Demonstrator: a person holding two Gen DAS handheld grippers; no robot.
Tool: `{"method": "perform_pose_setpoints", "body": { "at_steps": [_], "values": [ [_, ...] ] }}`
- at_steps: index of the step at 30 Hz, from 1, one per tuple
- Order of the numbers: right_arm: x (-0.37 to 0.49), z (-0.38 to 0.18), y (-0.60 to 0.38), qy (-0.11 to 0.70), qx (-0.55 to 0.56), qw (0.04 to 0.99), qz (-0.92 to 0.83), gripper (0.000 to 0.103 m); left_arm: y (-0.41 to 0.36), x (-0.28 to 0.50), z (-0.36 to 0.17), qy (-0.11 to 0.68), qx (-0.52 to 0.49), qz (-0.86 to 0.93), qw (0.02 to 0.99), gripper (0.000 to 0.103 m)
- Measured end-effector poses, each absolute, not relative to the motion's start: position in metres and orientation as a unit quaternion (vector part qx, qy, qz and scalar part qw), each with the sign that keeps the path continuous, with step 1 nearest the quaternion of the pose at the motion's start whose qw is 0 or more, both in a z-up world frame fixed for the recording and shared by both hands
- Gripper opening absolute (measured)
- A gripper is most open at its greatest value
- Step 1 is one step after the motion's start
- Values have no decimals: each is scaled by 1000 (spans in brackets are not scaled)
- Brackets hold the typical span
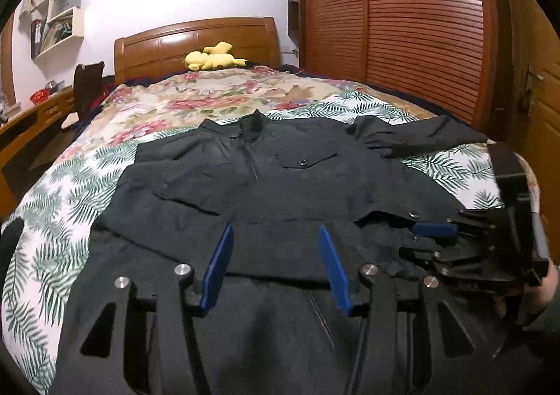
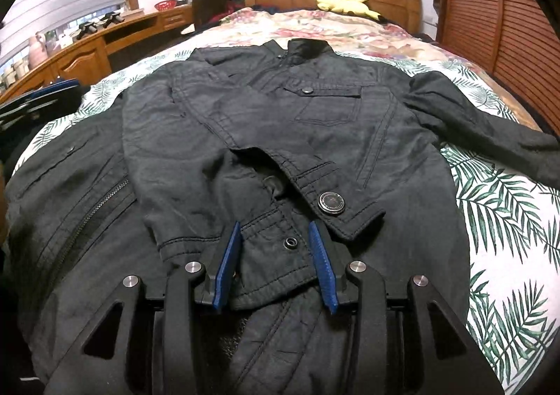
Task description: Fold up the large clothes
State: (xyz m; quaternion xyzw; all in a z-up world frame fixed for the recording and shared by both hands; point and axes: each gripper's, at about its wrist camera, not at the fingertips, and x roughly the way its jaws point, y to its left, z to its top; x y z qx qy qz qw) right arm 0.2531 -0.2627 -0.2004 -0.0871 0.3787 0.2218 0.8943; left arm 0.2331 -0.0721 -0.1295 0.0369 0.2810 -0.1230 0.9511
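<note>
A black jacket lies front up on the bed, collar toward the headboard. One sleeve stretches out to the right. The other sleeve is folded across the front. Its stitched cuff, with a snap, lies between the blue pads of my right gripper, which is open with the pads off the cloth. My left gripper hovers open over the jacket's near edge, with nothing between its fingers. Its fingers show at the left rim of the right wrist view.
More dark cloth with a zipper lies under the jacket at the near side. A yellow plush toy sits by the wooden headboard. Louvred wardrobe doors stand on the right. A desk and a chair are on the left.
</note>
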Motion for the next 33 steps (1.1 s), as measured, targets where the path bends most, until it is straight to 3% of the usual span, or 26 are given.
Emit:
{"method": "perform_pose_setpoints", "body": {
  "at_steps": [14,16,18,33],
  "values": [
    [262,-162,-310,358,-42,914,188,42,-83,248,-161,279,35,-133,950,50],
    [270,-155,-326,355,-41,919,167,54,-83,248,-162,278,32,-134,951,50],
    [285,-150,-350,362,-30,920,144,56,-83,248,-162,277,31,-135,951,50],
    [387,-149,-505,405,99,909,-7,56,-83,249,-164,279,29,-143,949,50]
  ]
}}
